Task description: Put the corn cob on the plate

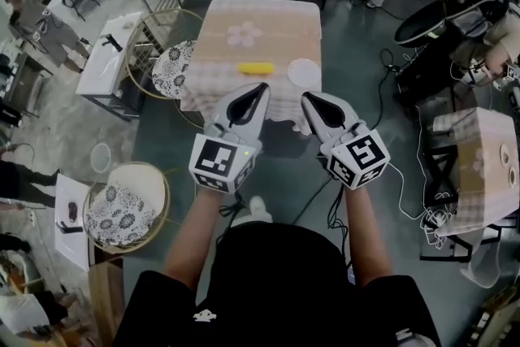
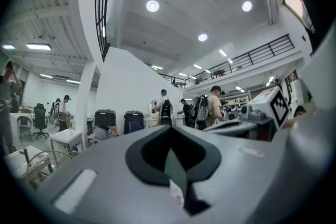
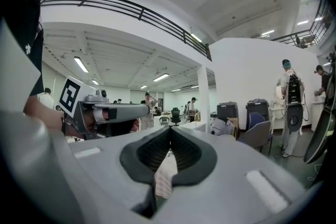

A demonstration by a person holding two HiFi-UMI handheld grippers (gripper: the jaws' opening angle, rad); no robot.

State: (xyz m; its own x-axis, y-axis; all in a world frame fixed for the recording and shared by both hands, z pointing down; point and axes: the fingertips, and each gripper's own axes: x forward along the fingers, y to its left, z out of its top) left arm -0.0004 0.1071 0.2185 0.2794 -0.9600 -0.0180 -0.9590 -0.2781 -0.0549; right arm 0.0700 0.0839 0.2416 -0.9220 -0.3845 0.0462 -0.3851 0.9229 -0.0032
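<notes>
Corn cob [image 1: 255, 67] lying on table [image 1: 268, 16], just beside empty plate [image 1: 304, 71] at its 9 o'clock; left gripper [image 1: 258, 91] and right gripper [image 1: 309, 99], jaws together, nothing held, at table's 6 o'clock; 0 steps done, grasp and placement left.

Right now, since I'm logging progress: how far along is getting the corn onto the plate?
Nothing looks done yet: the corn cob lies on the table, apart from the plate, which is bare. Nothing is in hand: the left gripper and right gripper are both shut and empty. Left to do: reach in, grasp the cob, set it on the plate.
</notes>
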